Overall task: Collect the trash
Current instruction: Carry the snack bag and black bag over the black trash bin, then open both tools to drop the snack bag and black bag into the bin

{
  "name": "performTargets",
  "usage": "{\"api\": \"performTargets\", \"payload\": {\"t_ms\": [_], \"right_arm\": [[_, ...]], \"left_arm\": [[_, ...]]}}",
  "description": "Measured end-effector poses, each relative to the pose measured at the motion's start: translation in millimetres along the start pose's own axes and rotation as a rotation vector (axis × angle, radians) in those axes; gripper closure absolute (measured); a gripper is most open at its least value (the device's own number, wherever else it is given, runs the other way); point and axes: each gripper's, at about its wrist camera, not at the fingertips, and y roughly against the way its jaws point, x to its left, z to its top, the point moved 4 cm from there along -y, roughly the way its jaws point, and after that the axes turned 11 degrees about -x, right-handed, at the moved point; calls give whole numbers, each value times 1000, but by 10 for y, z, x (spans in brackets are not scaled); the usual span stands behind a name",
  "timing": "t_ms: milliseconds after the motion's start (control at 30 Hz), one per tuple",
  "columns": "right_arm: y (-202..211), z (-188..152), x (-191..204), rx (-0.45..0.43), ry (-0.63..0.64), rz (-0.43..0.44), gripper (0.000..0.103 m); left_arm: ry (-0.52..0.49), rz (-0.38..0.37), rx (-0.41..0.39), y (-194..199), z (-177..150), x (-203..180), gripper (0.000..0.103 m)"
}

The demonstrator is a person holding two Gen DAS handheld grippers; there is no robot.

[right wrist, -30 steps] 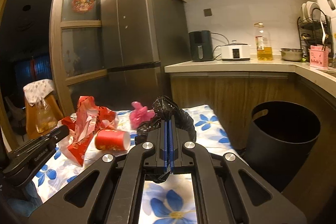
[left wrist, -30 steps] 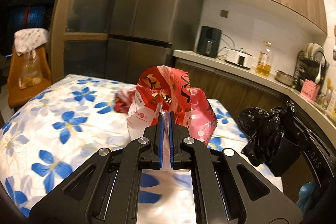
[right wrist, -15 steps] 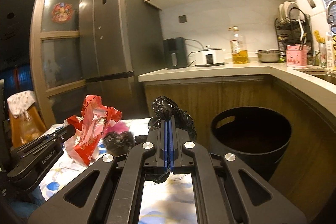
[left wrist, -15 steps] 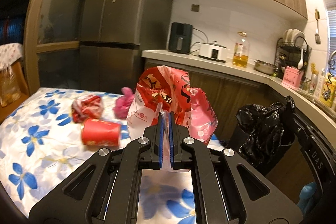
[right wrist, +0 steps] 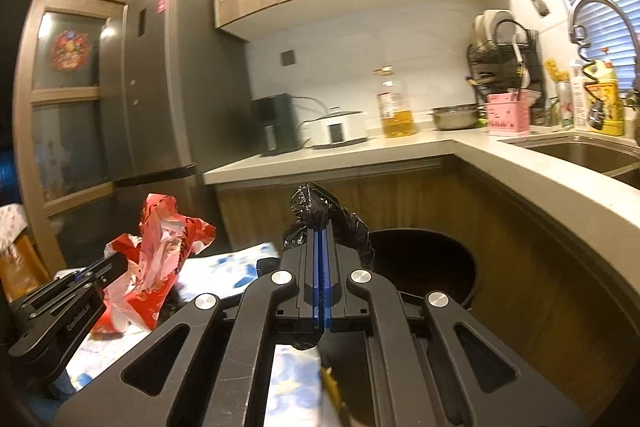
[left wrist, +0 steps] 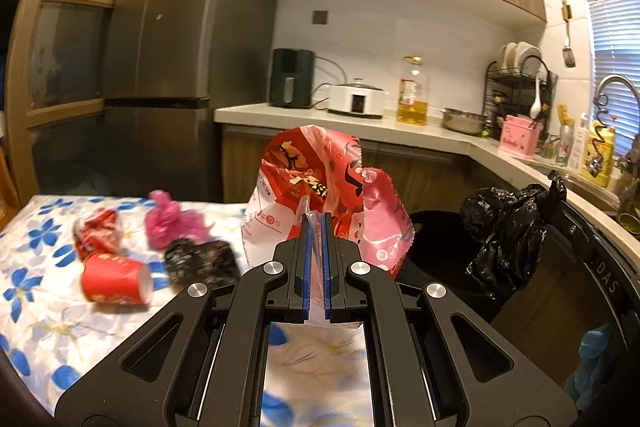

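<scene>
My left gripper [left wrist: 316,227]: pinching red snack bag [left wrist: 320,187]
My right gripper [right wrist: 320,239]: pinching black plastic bag [right wrist: 316,205], near black bin [right wrist: 432,267]

The lower part of the red snack bag [left wrist: 320,195] is hidden behind the closed fingers of the left gripper [left wrist: 316,227]. Most of the black bin [right wrist: 424,267] is covered in the left wrist view by that bag and by the black plastic bag [left wrist: 504,227]; its near rim is hidden in the right wrist view. The red paper cup [left wrist: 114,281], the pink wad [left wrist: 168,219] and the dark crumpled piece [left wrist: 200,261] are blurred. The flowered tablecloth [left wrist: 40,247] is cut off at the left edge.
</scene>
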Motion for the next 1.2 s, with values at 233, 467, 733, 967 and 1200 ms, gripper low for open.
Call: {"api": "performTargets", "payload": {"t_ms": [233,467,733,967,1200], "right_arm": [[-125,94,-318,-16,-7,-70,101],[-286,96,-552,-6,-8,-112,101],[-463,81,-690,9,-9,-132,101],[-597,17,-735,30,-8,-130,101],[-677,-25,-760,46,-10,-127,101]], "left_arm": [[-9,-77,-26,-203,108,-403,100],[-28,-150,-31,-462,151,-811,100],[-24,-184,1,-718,51,-1017,100],[-22,-197,27,-889,-52,-1110,100],[-10,-217,45,-979,-112,-1163,100]]}}
